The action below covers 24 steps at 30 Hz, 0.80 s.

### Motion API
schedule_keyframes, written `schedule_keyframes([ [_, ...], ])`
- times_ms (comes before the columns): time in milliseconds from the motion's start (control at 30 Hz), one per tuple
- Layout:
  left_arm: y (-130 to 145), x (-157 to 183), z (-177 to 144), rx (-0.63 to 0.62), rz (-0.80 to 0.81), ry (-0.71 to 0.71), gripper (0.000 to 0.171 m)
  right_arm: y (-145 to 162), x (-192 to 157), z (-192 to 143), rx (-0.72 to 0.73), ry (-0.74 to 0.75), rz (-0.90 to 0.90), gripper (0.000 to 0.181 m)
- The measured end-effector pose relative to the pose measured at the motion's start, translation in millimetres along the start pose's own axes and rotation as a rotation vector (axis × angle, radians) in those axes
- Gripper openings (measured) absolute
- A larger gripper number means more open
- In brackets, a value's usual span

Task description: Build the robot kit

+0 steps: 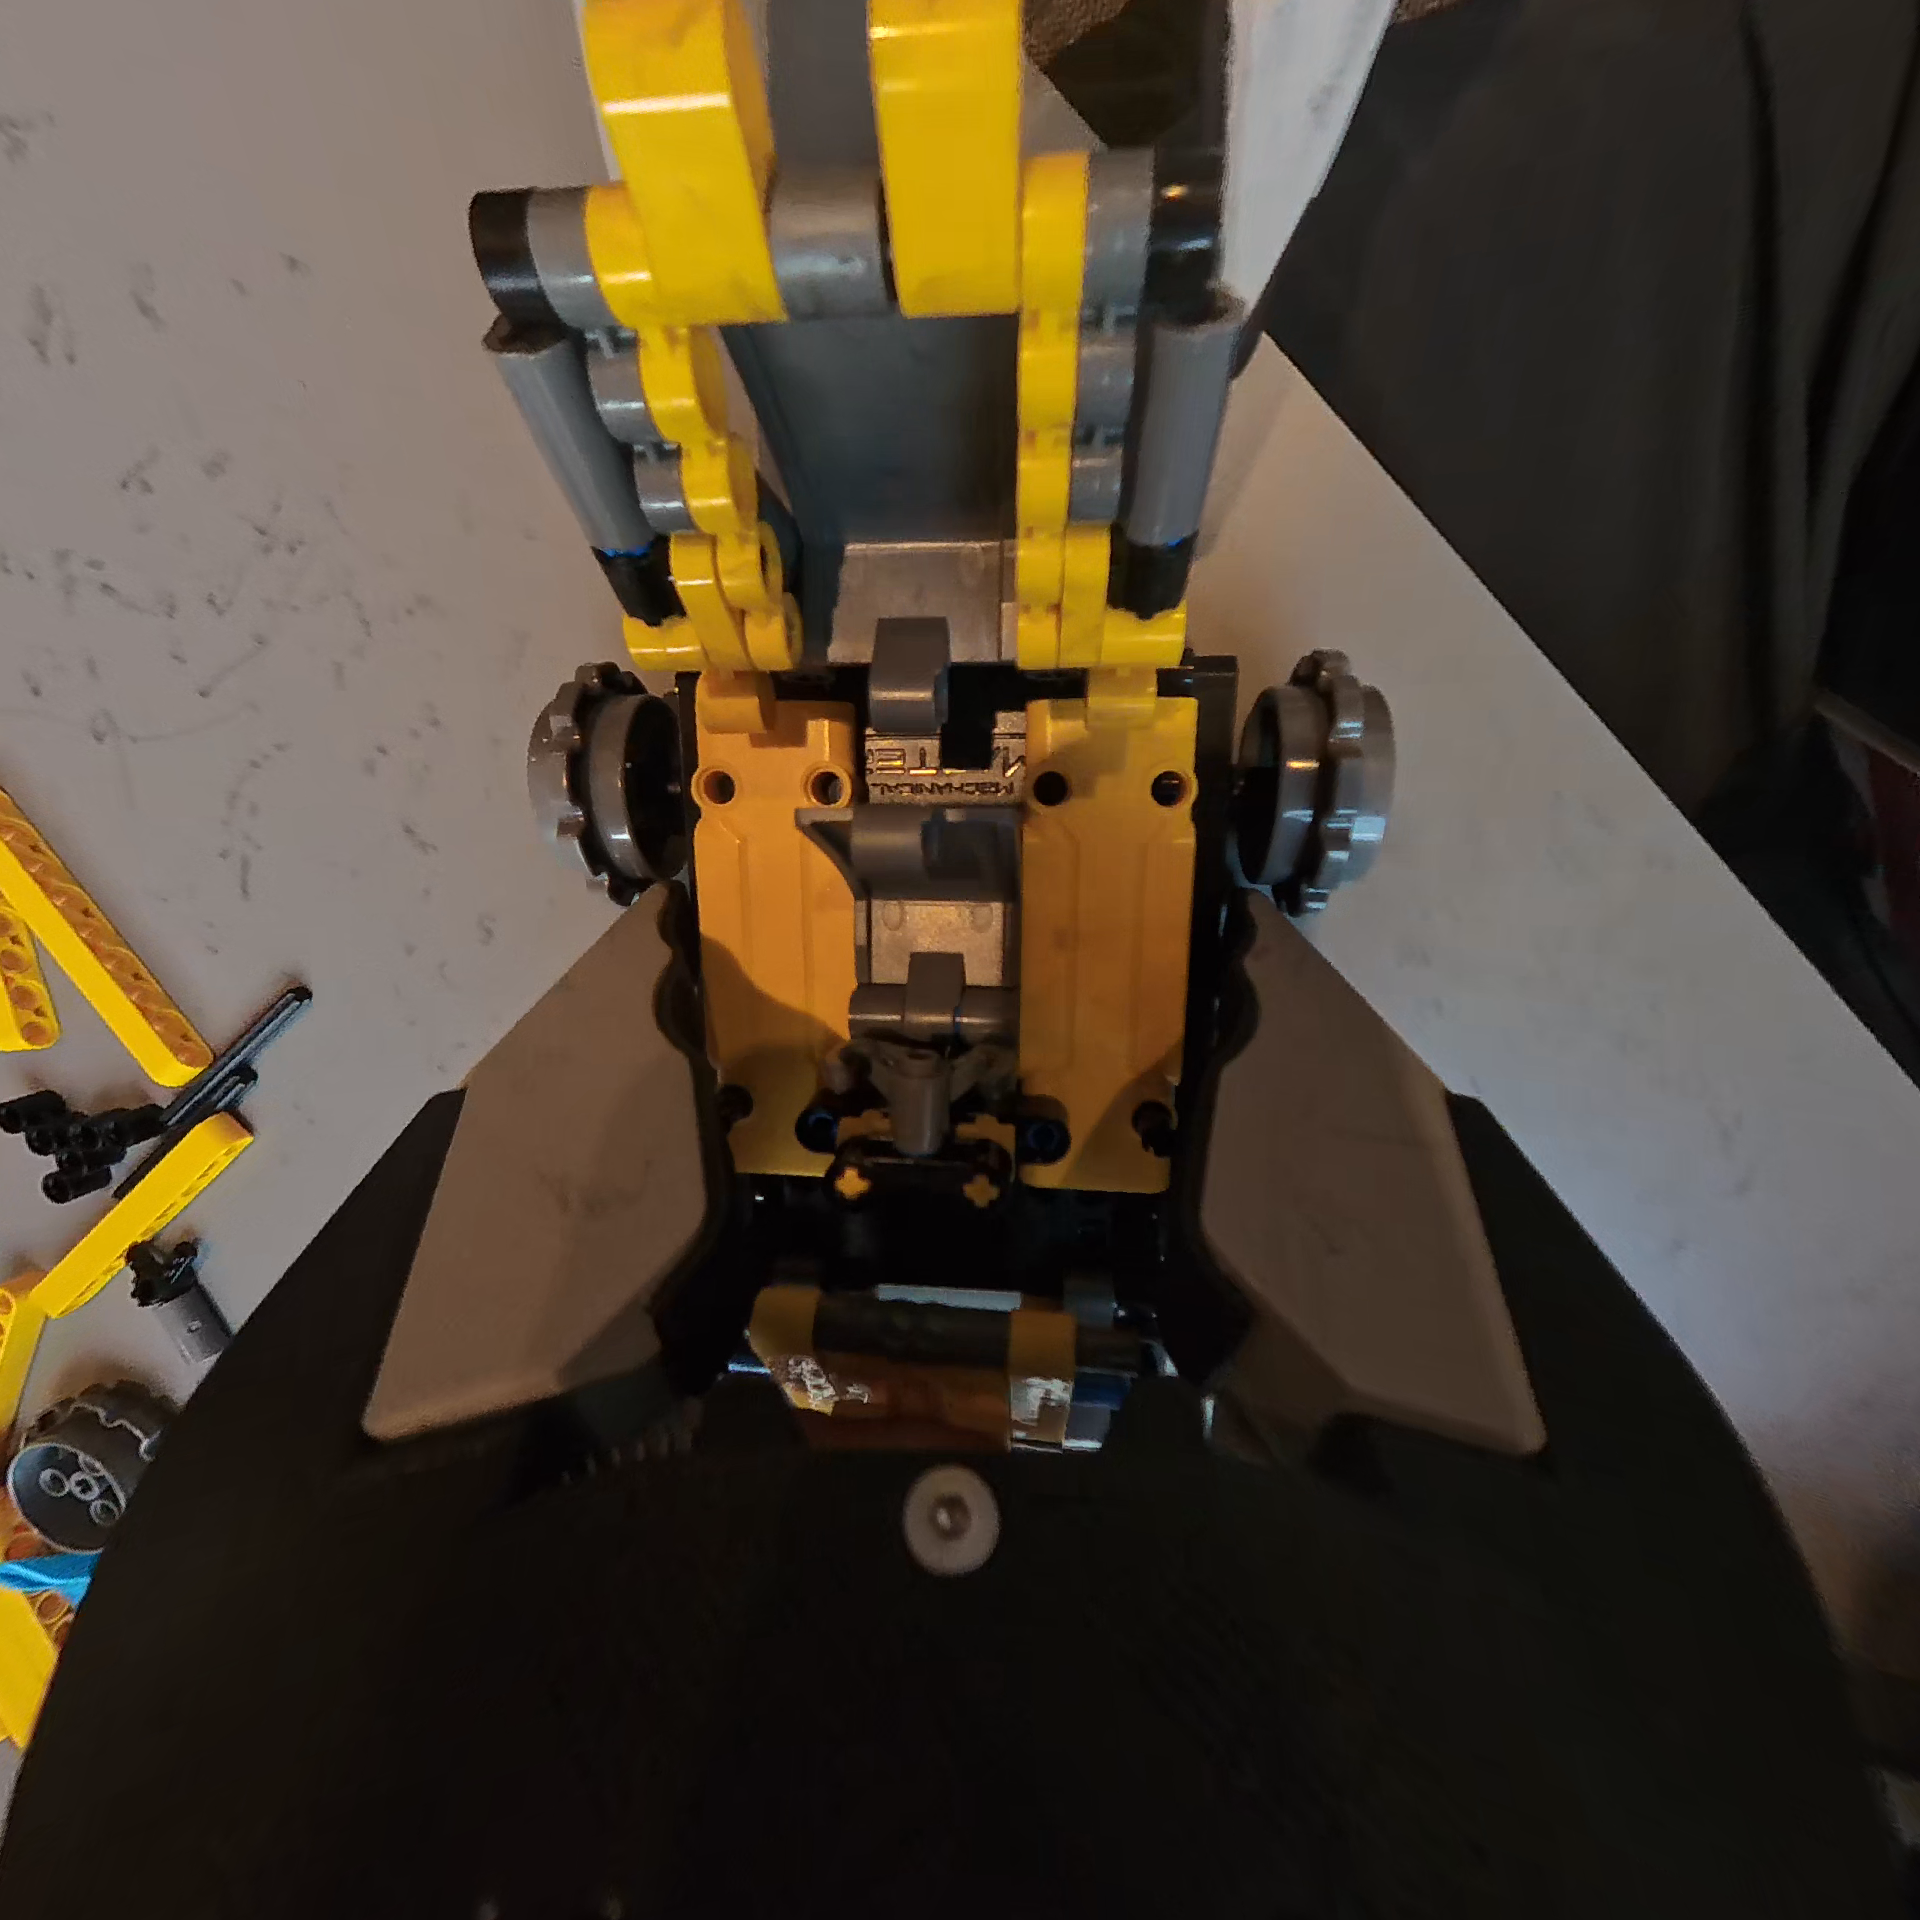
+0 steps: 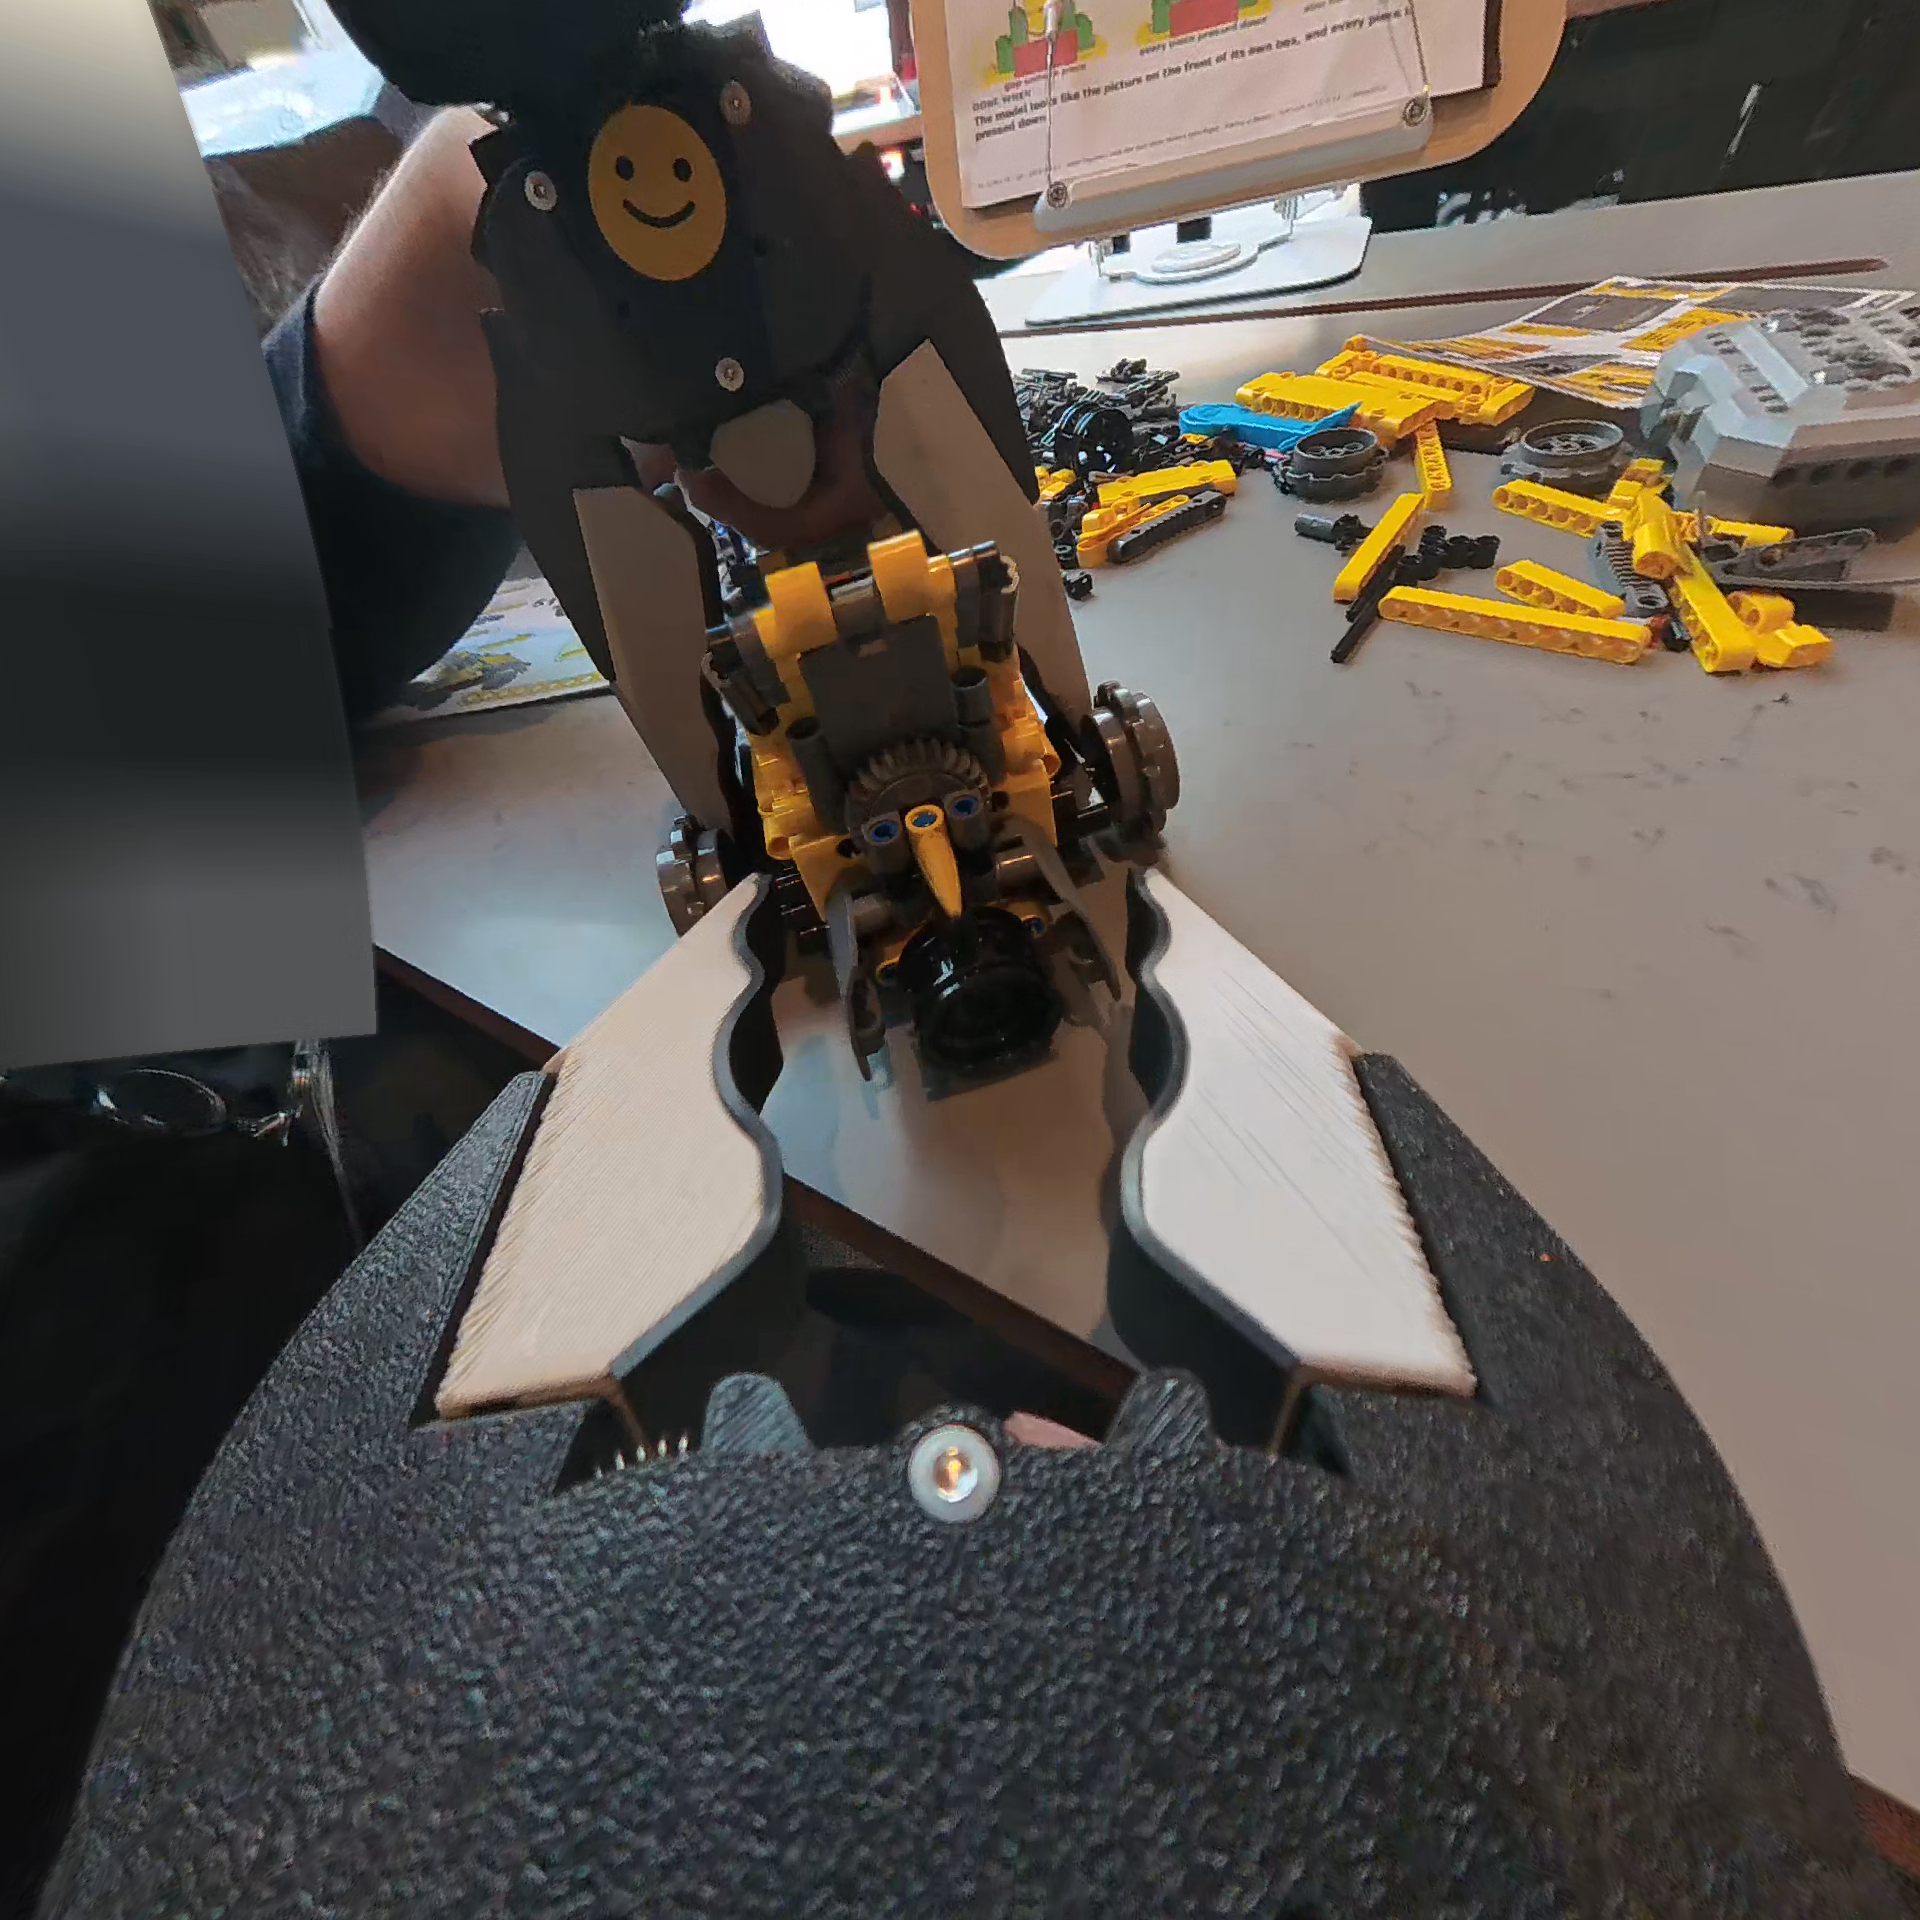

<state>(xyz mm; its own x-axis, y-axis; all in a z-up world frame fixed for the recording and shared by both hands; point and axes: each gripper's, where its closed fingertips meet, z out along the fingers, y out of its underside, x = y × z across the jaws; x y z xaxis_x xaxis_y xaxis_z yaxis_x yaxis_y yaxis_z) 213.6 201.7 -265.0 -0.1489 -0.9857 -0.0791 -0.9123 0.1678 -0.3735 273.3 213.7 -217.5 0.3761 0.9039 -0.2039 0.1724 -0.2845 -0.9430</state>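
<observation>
A yellow, grey and black brick-built vehicle model (image 1: 940,883) stands on the white marbled table (image 1: 260,520) near its edge. My left gripper (image 1: 951,914) is shut on the model's sides, with a grey sprocket wheel (image 1: 597,790) just past each fingertip. In the right wrist view the left gripper (image 2: 894,758), with a yellow smiley sticker, holds the model (image 2: 894,727) from the far side. My right gripper (image 2: 951,904) is open. Its jaws flank the model's near end, where a black round part (image 2: 982,997) and a grey gear (image 2: 914,784) sit.
Loose yellow beams (image 2: 1507,623), black pins (image 2: 1101,416), a blue piece (image 2: 1247,424), grey wheels (image 2: 1335,452) and a large grey part (image 2: 1787,416) lie at the right. A booklet (image 2: 1662,322) and a sheet on a stand (image 2: 1195,104) are behind. The table edge (image 2: 623,1049) runs under my right gripper. My hands' fingertips stand some 8 centimeters from each other. The blue piece (image 2: 1247,424) is closer to my left gripper, around 25 centimeters from its tips; the right tips are 35 centimeters off.
</observation>
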Motion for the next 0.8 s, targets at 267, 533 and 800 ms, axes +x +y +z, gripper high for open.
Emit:
schedule_keyframes([
  [267, -1.8, -3.1, -0.6, 0.026, -0.005, -0.002, 0.098, 2.5, 3.2, 1.2, 0.011, 0.001, 0.053, 0.066],
  [533, 1.8, -8.5, 1.1, 0.016, 0.034, 0.000, 0.098, -14.9, -4.0, 3.2, 0.013, -0.014, -0.036, 0.063],
  [800, 12.5, 11.2, -3.2, 0.012, 0.241, 0.077, 0.098, 6.7, -30.8, 7.3, -0.063, -0.144, -0.072, 0.069],
])
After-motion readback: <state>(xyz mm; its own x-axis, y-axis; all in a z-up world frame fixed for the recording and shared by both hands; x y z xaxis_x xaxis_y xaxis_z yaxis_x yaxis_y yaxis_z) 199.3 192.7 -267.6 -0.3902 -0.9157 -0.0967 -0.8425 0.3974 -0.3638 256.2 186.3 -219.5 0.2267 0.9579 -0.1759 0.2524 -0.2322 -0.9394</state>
